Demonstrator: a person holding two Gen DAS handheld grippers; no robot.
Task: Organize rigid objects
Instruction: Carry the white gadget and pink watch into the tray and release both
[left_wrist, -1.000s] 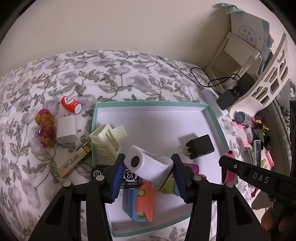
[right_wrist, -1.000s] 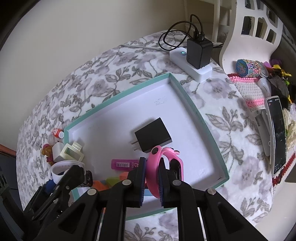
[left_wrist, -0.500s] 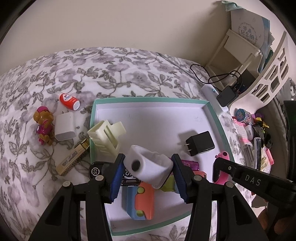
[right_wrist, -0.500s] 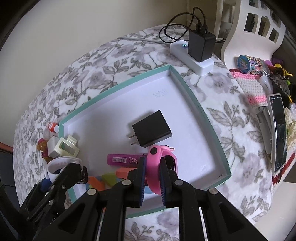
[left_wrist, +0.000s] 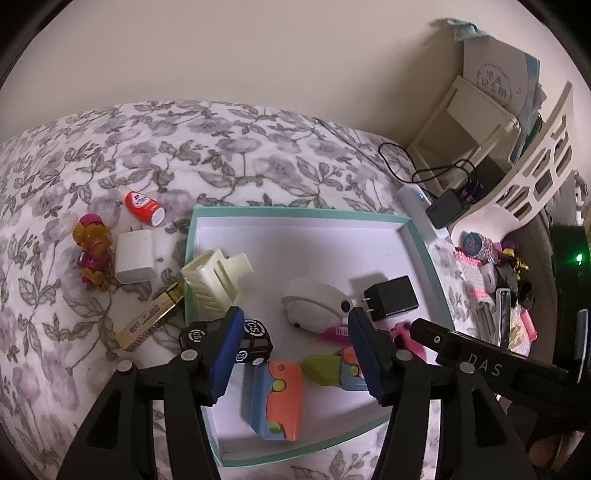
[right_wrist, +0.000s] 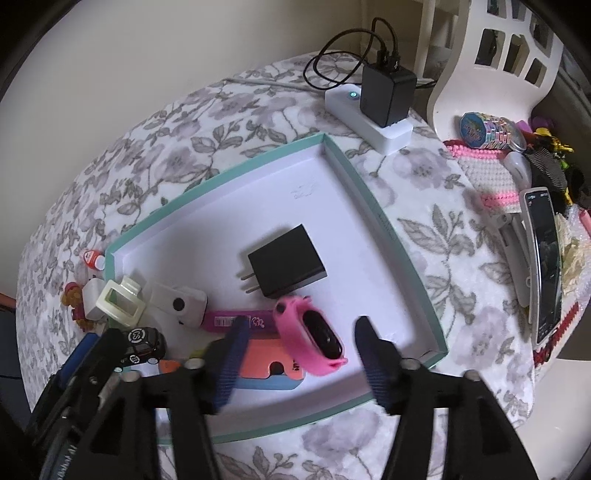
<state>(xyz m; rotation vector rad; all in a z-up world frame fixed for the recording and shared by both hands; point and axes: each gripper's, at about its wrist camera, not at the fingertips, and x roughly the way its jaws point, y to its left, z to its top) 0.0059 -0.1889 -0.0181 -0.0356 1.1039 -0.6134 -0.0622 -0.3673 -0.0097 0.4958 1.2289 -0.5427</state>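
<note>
A teal-rimmed white tray (left_wrist: 295, 213) lies on the flowered bedspread. My left gripper (left_wrist: 295, 325) has its jaws opening, and the white rounded device (left_wrist: 314, 304) lies loose on the tray floor just beyond its fingertips. My right gripper (right_wrist: 301, 326) is also opening. The pink watch band (right_wrist: 312, 336) lies tilted between its fingers with neither pad touching it. Also in the tray are a black charger (right_wrist: 286, 262), a cream plastic piece (left_wrist: 214, 280), a black toy car (left_wrist: 255, 339) and an orange-and-blue toy (left_wrist: 277, 395).
Left of the tray lie a white charger (left_wrist: 135, 256), a red-and-white bottle (left_wrist: 144, 208), a toy figure (left_wrist: 92, 251) and a gold box (left_wrist: 149, 321). To the right are a power strip with adapter (right_wrist: 373, 110), a phone (right_wrist: 543, 266) and a white rack (right_wrist: 491, 55).
Both grippers have opened. The white device dropped from the left gripper's pads onto the tray floor. The pink band came free of the right gripper and tipped over.
</note>
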